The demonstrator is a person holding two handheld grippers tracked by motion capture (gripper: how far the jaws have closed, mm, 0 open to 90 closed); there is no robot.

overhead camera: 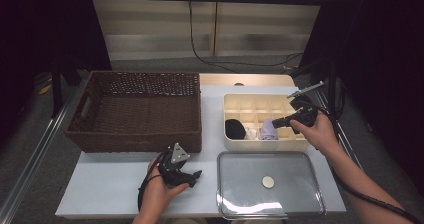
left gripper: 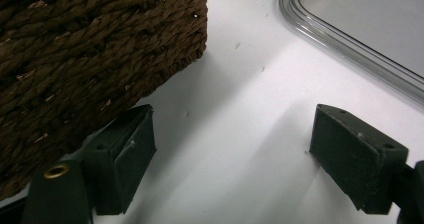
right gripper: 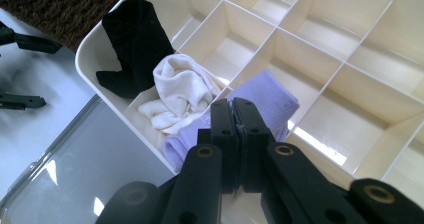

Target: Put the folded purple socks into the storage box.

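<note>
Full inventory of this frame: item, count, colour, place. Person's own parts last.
wicker basket: 1, dark brown, table's left half, nothing visible inside
divider box: 1, cream, right of the basket, many compartments
black sock: 1, black, near-left corner compartment of the box
white sock: 1, white, next compartment beside the black one
purple sock: 1, lilac, compartment next to the white sock, right under the right tongs
lid: 1, clear with a round knob, flat on the table in front of the box
table: 1, white top
cable: 1, black, on the floor behind
left tongs: open, over bare table beside the basket
right tongs: shut, over the purple sock; whether they pinch it is unclear
</note>
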